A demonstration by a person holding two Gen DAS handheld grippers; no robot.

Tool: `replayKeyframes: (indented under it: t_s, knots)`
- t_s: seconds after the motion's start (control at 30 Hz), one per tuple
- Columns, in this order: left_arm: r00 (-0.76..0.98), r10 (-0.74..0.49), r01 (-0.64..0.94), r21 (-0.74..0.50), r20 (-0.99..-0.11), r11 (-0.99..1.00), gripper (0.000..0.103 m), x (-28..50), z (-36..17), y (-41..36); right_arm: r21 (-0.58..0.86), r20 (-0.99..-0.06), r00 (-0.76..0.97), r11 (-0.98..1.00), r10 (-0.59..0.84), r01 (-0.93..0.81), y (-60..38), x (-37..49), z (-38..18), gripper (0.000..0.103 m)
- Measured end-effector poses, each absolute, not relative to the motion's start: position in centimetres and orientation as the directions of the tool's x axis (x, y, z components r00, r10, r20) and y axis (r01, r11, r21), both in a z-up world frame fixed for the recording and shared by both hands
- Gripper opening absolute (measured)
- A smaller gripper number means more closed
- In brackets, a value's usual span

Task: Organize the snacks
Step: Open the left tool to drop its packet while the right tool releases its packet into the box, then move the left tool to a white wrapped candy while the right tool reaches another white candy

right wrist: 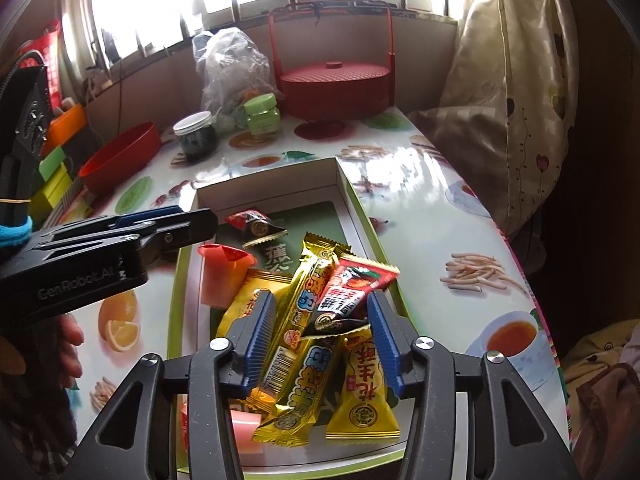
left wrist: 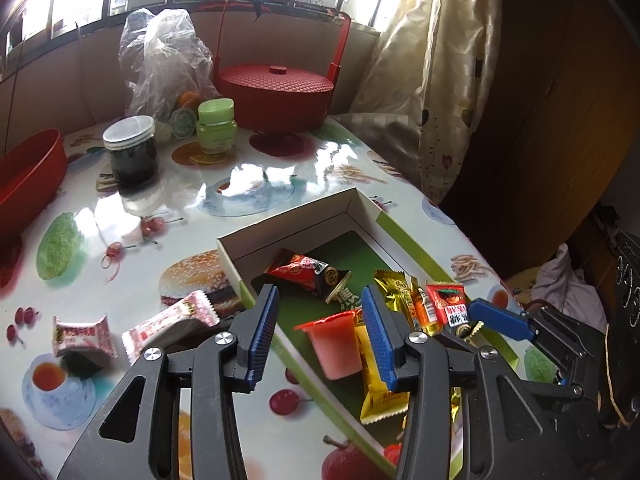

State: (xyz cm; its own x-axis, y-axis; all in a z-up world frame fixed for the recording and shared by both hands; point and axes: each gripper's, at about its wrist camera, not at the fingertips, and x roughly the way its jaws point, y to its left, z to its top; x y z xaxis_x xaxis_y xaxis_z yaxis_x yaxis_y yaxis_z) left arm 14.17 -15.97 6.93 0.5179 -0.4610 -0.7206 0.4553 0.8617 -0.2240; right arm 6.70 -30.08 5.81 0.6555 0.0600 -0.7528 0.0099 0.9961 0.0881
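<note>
A shallow white-walled box [left wrist: 304, 216] [right wrist: 264, 192] with a green floor holds several wrapped snacks. My left gripper [left wrist: 320, 296] [right wrist: 188, 224] hovers open over its left part, and an orange jelly cup [left wrist: 334, 340] [right wrist: 220, 276] lies on its side between the fingers, untouched. A red-and-black candy [left wrist: 304, 272] lies farther in. My right gripper [right wrist: 321, 298] [left wrist: 492, 314] stands open above a pile of gold bars [right wrist: 304, 300], a yellow pack [right wrist: 360, 392] and a red pack [right wrist: 356, 284]; the pads press on none of them. Two pink-white packs [left wrist: 172, 328] [left wrist: 80, 336] lie on the table left of the box.
At the back stand a red lidded basket [left wrist: 276, 88], a green jar [left wrist: 216, 124], a dark jar [left wrist: 130, 148] and a clear plastic bag [left wrist: 164, 52]. A red bowl [left wrist: 28, 176] sits far left. A curtain [left wrist: 440, 80] hangs by the table's right edge.
</note>
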Motion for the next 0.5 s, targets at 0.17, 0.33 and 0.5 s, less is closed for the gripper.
replayKeyframes:
  t_s: [0.17, 0.33, 0.5]
  knots:
    - [0.534, -0.46, 0.443, -0.229, -0.709, 0.867, 0.046, 13.5, 7.6, -14.6, 0.043, -0.742, 0.67, 0.999, 0.02, 0.017, -29.4, 6.2, 6.4, 0.053]
    - [0.562, -0.443, 0.41, -0.23, -0.699, 0.883, 0.046, 12.9, 8.0, -12.4, 0.044, -0.736, 0.676, 0.999, 0.02, 0.018, -28.9, 5.9, 6.9, 0.053]
    - [0.58, -0.423, 0.387, -0.222, -0.697, 0.895, 0.046, 12.3, 8.3, -10.9, 0.048, -0.729, 0.683, 0.999, 0.034, 0.001, -27.8, 5.7, 7.2, 0.053]
